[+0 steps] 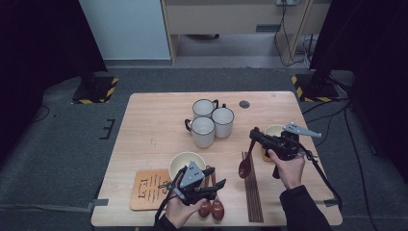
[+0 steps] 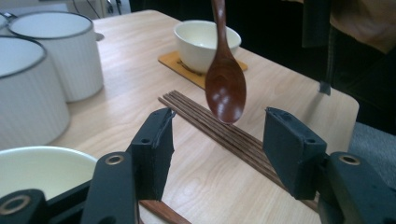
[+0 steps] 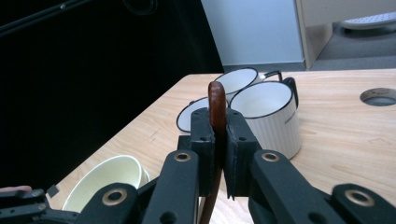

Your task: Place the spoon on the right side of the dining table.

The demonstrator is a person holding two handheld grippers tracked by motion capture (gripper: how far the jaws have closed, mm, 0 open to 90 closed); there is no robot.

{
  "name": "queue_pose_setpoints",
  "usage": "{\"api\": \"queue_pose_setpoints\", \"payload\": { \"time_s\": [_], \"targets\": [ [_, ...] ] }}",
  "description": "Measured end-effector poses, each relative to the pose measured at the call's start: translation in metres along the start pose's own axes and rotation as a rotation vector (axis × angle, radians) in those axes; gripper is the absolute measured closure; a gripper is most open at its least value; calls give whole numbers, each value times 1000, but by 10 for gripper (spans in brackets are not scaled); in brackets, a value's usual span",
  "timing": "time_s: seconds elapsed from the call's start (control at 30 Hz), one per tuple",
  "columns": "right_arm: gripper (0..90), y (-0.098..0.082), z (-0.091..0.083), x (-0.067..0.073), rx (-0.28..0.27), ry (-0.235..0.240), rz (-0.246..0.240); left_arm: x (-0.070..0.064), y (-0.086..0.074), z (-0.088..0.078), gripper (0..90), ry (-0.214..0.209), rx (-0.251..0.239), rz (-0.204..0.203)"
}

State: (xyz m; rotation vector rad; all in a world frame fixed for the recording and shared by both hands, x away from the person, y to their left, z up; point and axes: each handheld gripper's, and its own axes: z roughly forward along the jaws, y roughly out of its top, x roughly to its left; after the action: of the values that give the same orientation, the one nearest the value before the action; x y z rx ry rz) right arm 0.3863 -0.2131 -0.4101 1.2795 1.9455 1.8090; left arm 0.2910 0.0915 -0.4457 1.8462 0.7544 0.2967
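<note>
three mugs (image 1: 210, 121), two bowls (image 1: 185, 163), three spoons (image 1: 245, 166)

My left hand (image 1: 179, 211) comes in from the bottom edge, holding the left gripper (image 1: 211, 187) low and roughly level, pointing right; jaws stand apart with nothing between the pads. My right hand (image 1: 288, 168), dark sleeve on the forearm, holds the right gripper (image 1: 253, 134) raised, pointing left; jaws pressed together, pinching a wooden spoon (image 1: 246, 161) by its handle, bowl hanging down.
</note>
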Motion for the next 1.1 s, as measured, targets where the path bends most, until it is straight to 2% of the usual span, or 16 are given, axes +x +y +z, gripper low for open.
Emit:
{"api": "queue_pose_setpoints", "payload": {
  "time_s": [0.3,0.63,1.1],
  "targets": [
    [839,6,-3,-4,-33,-20,5,15,9,-16,412,44,-55,-34],
    [839,14,-3,-16,-64,-53,4,40,14,-34,399,123,-97,-74],
    [840,25,1,-28,-100,-85,13,72,12,-53,377,218,-119,-126]
  ]
}}
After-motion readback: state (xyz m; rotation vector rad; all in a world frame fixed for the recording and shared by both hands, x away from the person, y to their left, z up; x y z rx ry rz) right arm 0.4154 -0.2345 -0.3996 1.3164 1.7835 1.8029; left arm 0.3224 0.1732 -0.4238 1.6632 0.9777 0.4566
